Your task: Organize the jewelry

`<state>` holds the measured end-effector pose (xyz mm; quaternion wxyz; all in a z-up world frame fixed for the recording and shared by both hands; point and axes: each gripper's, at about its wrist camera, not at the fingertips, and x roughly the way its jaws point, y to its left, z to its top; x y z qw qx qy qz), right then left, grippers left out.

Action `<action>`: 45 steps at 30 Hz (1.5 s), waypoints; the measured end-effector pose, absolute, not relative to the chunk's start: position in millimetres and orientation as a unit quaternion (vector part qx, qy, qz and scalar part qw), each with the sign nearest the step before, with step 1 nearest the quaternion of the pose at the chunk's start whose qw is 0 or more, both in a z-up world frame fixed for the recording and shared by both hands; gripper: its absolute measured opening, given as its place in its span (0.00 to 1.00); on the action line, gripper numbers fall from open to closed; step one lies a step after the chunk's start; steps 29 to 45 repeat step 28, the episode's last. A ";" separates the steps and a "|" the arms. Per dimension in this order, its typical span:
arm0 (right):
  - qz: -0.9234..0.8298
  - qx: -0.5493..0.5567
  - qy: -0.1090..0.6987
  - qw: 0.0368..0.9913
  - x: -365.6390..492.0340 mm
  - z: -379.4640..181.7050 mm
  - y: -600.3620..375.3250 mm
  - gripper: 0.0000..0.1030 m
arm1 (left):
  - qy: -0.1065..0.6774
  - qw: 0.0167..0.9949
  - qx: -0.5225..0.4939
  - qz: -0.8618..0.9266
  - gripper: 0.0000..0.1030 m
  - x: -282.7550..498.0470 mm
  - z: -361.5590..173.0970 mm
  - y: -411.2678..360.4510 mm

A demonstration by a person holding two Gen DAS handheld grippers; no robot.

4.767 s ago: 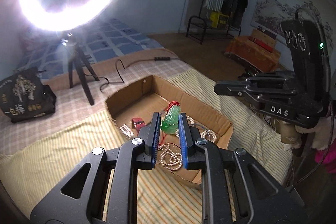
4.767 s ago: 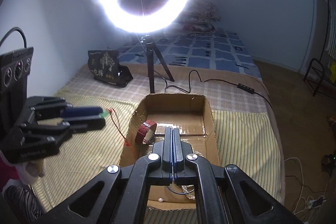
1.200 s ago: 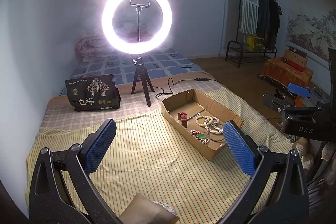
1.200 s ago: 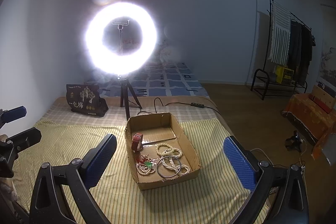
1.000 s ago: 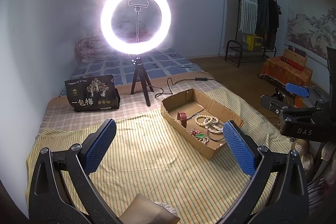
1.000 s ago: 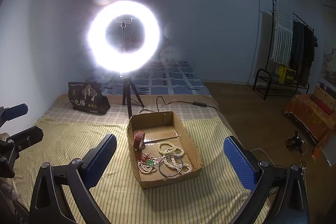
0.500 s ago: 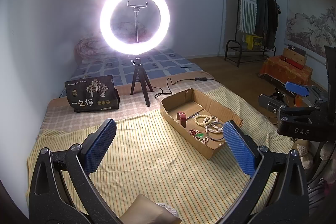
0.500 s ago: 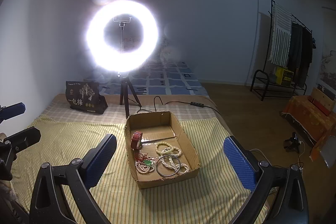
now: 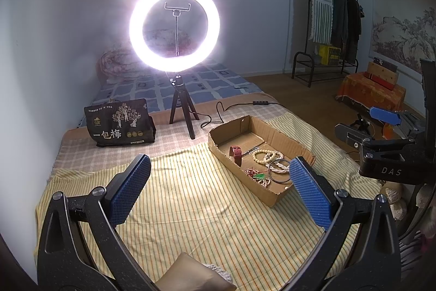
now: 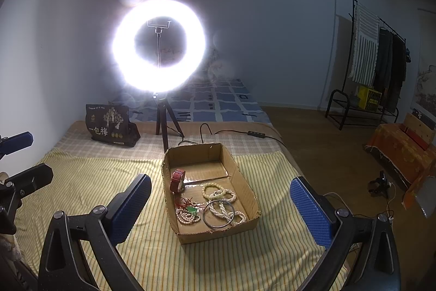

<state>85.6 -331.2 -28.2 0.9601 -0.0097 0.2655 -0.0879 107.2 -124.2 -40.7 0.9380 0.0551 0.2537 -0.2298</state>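
Jewelry all lies inside the box [image 10: 246, 191], an open cardboard tray on the striped cloth [image 10: 109, 182], in front of the ring light [image 10: 159, 45] and its tripod. Both grippers hang back from the box, well apart from it and holding nothing. The left gripper [image 9: 218, 190] has its blue pads [image 9: 130, 188] spread wide, and the right gripper [image 10: 220, 209] is spread just as wide.

With nothing visible outside the box, the task looks close to done, so the step in hand is probably a last check or a tidy inside it. To do that well, come down over the box from above rather than across its wall, which would tip it or slide it on the soft cloth. Pinch one strand at a free loop; the beads overlap, and a deep grab would drag neighbours along.

At the box's end nearer the light stands a red watch [image 10: 177, 180], on edge against the left wall. Past it, toward the grippers, lie pale bead bracelets [image 10: 218, 191], a green pendant [image 10: 193, 210] on a red cord, white pearl strands [image 10: 186, 216], and a metal bangle [image 10: 218, 214] lying over some of the pearls.
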 end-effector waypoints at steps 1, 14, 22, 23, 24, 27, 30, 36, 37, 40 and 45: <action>-0.088 -0.010 0.266 0.960 85.9 -28.4 -331.2 1.00 | 0.253 0.938 0.056 -0.230 1.00 107.3 -40.7 -124.3; -0.086 -0.010 0.267 0.960 85.0 -30.2 -330.1 1.00 | 0.250 0.939 0.057 -0.229 1.00 108.0 -39.2 -124.1; -0.082 -0.013 0.268 0.960 85.4 -32.5 -329.0 1.00 | 0.249 0.939 0.059 -0.230 1.00 108.6 -38.8 -124.0; -0.082 -0.013 0.269 0.960 85.3 -32.7 -329.1 1.00 | 0.248 0.939 0.059 -0.230 1.00 108.1 -38.8 -123.9; -0.082 -0.012 0.269 0.960 85.2 -32.8 -329.2 1.00 | 0.246 0.940 0.059 -0.230 1.00 107.1 -38.5 -123.8; -0.082 -0.012 0.269 0.960 85.3 -32.8 -329.0 1.00 | 0.238 0.943 0.060 -0.227 1.00 108.9 -36.4 -123.6; -0.082 -0.012 0.269 0.960 85.3 -32.8 -328.9 1.00 | 0.238 0.943 0.059 -0.227 1.00 110.1 -36.3 -123.1; -0.082 -0.012 0.269 0.960 85.3 -32.8 -328.9 1.00 | 0.238 0.943 0.059 -0.227 1.00 110.1 -36.3 -123.1; -0.082 -0.012 0.269 0.960 85.3 -32.8 -328.9 1.00 | 0.238 0.943 0.059 -0.227 1.00 110.1 -36.3 -123.1; -0.082 -0.012 0.269 0.960 85.3 -32.8 -328.9 1.00 | 0.238 0.943 0.059 -0.227 1.00 110.1 -36.3 -123.1; -0.082 -0.012 0.269 0.960 85.3 -32.8 -328.9 1.00 | 0.238 0.943 0.059 -0.227 1.00 110.1 -36.3 -123.1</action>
